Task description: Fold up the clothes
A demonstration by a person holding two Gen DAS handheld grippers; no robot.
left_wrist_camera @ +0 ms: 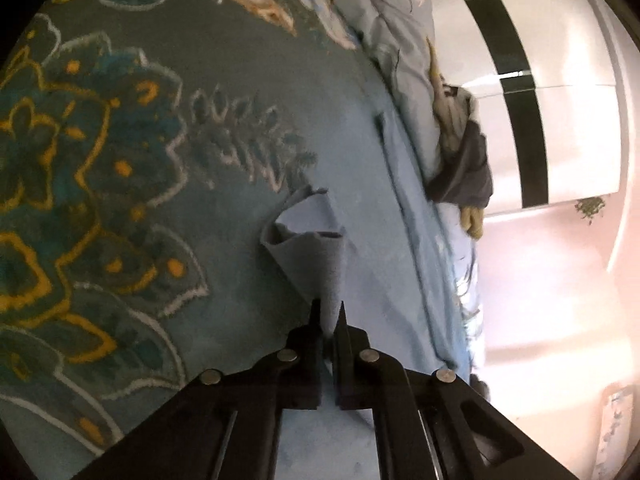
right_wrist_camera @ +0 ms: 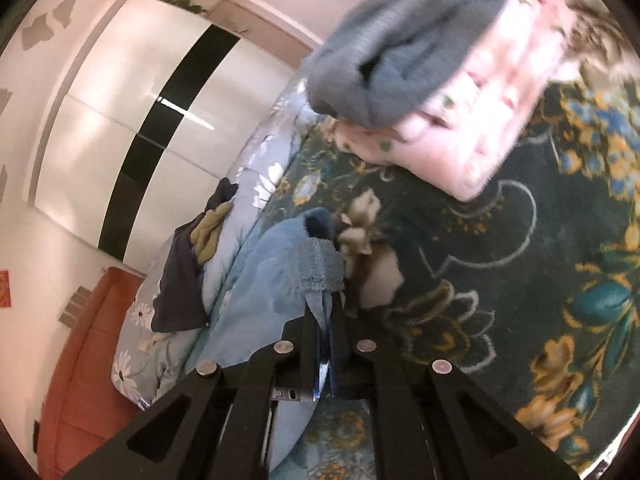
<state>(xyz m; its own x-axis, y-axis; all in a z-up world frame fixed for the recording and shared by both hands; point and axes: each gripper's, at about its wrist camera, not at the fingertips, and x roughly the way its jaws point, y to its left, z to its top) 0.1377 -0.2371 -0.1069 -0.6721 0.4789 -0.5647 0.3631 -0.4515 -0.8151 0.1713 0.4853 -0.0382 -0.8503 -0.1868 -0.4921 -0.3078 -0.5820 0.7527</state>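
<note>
Left-wrist view showed my left gripper [left_wrist_camera: 330, 314] pinched tight on a corner of the blue-grey garment [left_wrist_camera: 316, 256], which rose in a fold just ahead of the fingertips, above the floral blanket [left_wrist_camera: 104, 152]. Right of that blanket lay the pale bedding [left_wrist_camera: 404, 80], then the white wardrobe [left_wrist_camera: 576, 120]. Right-wrist view showed my right gripper [right_wrist_camera: 324, 308] clamped on the garment's elastic hem [right_wrist_camera: 318, 264], with the blanket to its right. I could read no writing.

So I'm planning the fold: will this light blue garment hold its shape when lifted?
Probably not. The light blue garment already curls and droops beyond the left tool, so it looks floppy. Its hem bunches in the right tool, suggesting thin, light fabric.
</note>
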